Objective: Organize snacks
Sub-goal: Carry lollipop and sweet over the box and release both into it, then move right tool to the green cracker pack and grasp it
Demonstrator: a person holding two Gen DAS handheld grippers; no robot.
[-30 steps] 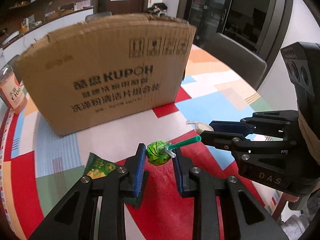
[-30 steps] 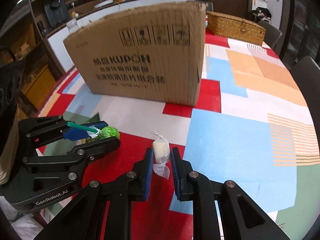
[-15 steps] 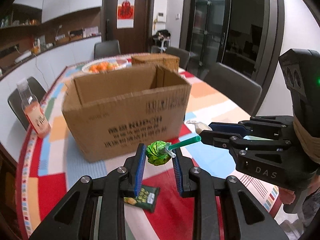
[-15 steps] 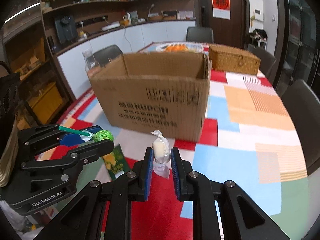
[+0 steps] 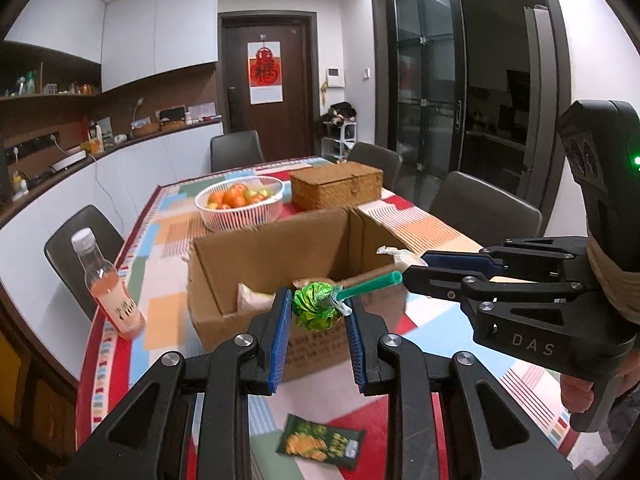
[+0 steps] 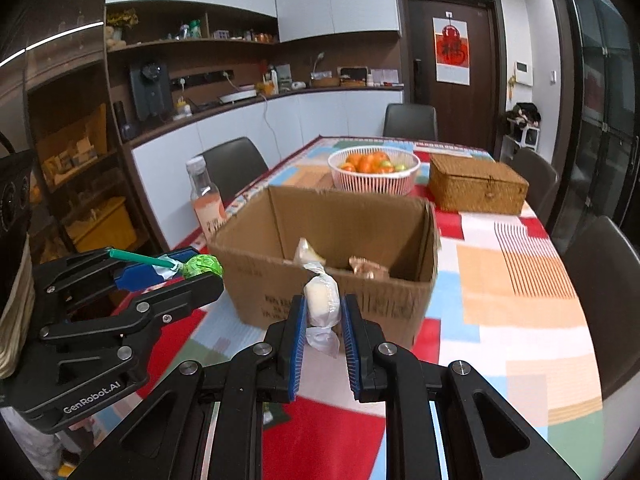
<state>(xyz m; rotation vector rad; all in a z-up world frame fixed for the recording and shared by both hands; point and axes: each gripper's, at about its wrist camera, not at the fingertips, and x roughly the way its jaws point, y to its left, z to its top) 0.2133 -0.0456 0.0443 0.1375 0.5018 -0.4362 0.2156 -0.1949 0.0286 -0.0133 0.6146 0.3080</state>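
An open box [image 5: 280, 280] on the dining table lies just ahead of and below both grippers, a few snacks already inside. The left gripper [image 5: 318, 312] clamps a green lollipop [image 5: 316, 307], its stick pointing right and slightly up. The right gripper [image 6: 322, 312] pinches a white candy [image 6: 321, 300], long axis upright. A chip packet [image 5: 320, 442] lies on the table nearest the left gripper.
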